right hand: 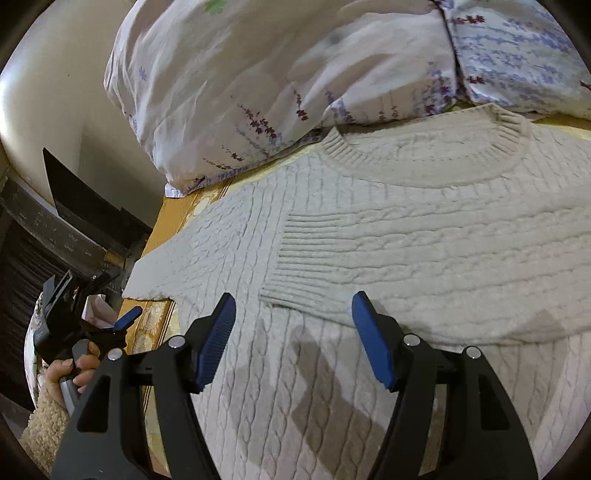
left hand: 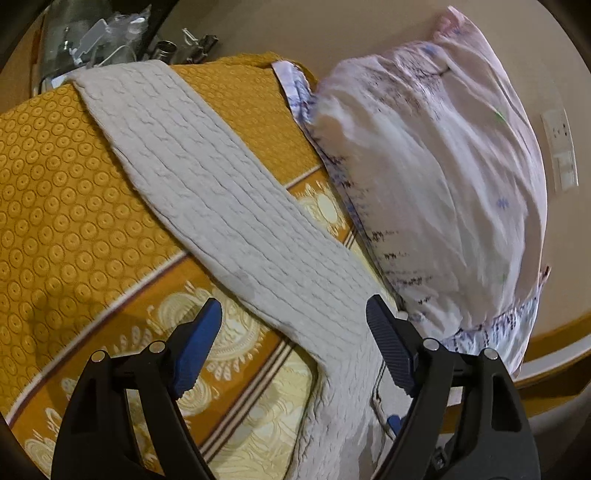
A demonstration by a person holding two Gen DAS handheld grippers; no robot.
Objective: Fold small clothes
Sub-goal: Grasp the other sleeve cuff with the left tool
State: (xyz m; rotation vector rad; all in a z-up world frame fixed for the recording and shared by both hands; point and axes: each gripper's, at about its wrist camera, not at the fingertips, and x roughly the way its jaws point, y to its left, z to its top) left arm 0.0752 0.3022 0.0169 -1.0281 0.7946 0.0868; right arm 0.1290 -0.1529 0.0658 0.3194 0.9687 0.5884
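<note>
A: Sweater (right hand: 424, 236), cream cable knit, lies flat on the bed (left hand: 55, 177), which carries a mustard bedspread with a ring pattern and a paler ornamental border. Neckline points toward the pillow (right hand: 229, 85); collar rib sits just beside the pillow's lower edge.

B: Sleeves?

A: One sleeve is folded in across the chest, and its ribbed cuff (right hand: 295, 273) rests on the body of the garment. The other sleeve (left hand: 207, 192) runs out straight over the bedspread, seen in the left wrist view as a long diagonal band.

B: Right gripper?

A: Right gripper (right hand: 291, 339) hovers over the sweater's front, just short of the folded cuff. Jaws stand apart at a medium width, blue pads clear of the knit, nothing between them but the fabric lying below.

B: Left gripper?

A: Left gripper (left hand: 295, 347) is wide apart, empty. The outstretched sleeve passes beneath the gap; neither pad presses on it. In the right wrist view the same gripper shows at the left edge, off the side of the bed, with a hand (right hand: 79, 369) in a fleecy sleeve on its handle.

B: Surroundings?

A: Pillow is white with purple floral sprigs, against a beige wall. A wall socket plate (left hand: 559, 147) shows on the wall at the right in the left view. Clear plastic clutter (left hand: 96, 33) lies past the far end of the bed; items too blurred to identify.
</note>
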